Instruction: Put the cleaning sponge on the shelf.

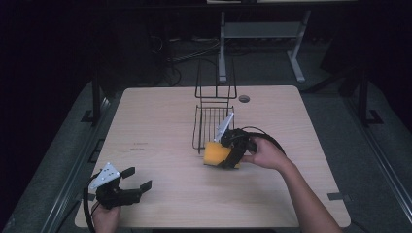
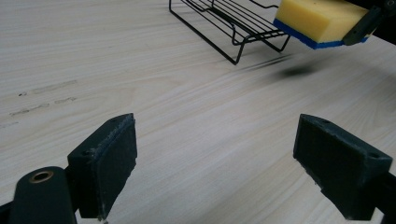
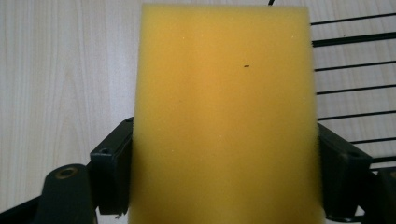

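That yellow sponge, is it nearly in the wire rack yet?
Picked up: the right gripper is shut on the sponge, held above the table at the wire rack's near end. Left to do: moving it over the rack and releasing. The left gripper waits open.

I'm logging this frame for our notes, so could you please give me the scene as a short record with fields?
held object: yellow sponge with a blue underside
right gripper: shut on the sponge, above the table
sponge position: at the near end of the black wire rack
left gripper: open, holding nothing, near the table's front left
surface: light wooden table
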`<state>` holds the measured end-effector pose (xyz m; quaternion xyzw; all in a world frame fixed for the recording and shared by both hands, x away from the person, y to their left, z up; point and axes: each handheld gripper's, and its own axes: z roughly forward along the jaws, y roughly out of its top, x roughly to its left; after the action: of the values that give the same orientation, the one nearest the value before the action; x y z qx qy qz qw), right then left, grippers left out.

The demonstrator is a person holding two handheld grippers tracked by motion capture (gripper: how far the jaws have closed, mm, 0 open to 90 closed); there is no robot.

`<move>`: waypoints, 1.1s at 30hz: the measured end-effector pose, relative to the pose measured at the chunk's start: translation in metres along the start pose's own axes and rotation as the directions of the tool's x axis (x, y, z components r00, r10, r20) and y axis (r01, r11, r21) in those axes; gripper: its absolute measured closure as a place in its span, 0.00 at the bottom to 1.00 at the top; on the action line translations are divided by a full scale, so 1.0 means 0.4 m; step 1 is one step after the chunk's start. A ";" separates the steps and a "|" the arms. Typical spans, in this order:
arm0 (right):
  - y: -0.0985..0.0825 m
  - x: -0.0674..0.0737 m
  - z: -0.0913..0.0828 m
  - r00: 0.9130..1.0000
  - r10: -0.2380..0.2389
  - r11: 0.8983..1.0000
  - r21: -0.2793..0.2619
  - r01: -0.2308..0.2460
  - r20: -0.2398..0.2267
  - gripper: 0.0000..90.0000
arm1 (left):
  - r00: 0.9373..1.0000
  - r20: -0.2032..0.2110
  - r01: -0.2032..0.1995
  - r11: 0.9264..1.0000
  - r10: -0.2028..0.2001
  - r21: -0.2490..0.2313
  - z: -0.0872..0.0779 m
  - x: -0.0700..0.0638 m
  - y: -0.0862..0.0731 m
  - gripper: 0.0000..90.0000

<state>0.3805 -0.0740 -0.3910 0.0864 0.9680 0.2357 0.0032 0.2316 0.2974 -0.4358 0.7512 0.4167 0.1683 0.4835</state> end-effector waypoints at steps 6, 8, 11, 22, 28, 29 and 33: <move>0.017 -0.018 -0.002 1.000 -0.022 1.000 -0.007 0.022 0.006 0.24 | 1.000 0.002 0.000 1.000 0.000 -0.001 0.000 0.000 0.000 0.14; 0.018 -0.023 -0.001 1.000 -0.014 1.000 -0.009 0.015 0.004 0.24 | 1.000 0.002 0.000 1.000 0.000 -0.001 0.001 0.000 0.000 0.14; 0.019 -0.028 0.005 1.000 -0.015 1.000 -0.010 0.015 0.002 0.24 | 1.000 0.003 0.000 1.000 0.000 -0.001 0.001 -0.001 0.000 0.14; 0.037 -0.050 -0.004 1.000 -0.028 1.000 -0.013 0.028 0.003 0.24 | 1.000 0.004 -0.002 1.000 0.002 0.001 0.002 -0.002 0.001 0.14; 0.049 -0.073 0.002 1.000 -0.015 1.000 -0.004 0.015 -0.004 0.24 | 1.000 0.002 0.003 1.000 -0.003 -0.005 0.002 -0.001 0.001 0.14; 0.052 -0.075 0.003 1.000 -0.013 1.000 0.000 0.013 -0.005 0.24 | 1.000 0.002 0.004 1.000 -0.004 -0.004 0.002 -0.001 0.001 0.14; 0.057 -0.088 0.010 1.000 -0.009 1.000 -0.021 0.009 -0.015 0.24 | 1.000 0.004 0.002 1.000 -0.002 0.000 0.003 0.000 0.001 0.14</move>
<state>0.4191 -0.0583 -0.3853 0.0801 0.9658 0.2466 -0.0023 0.2324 0.2967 -0.4361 0.7510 0.4165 0.1663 0.4846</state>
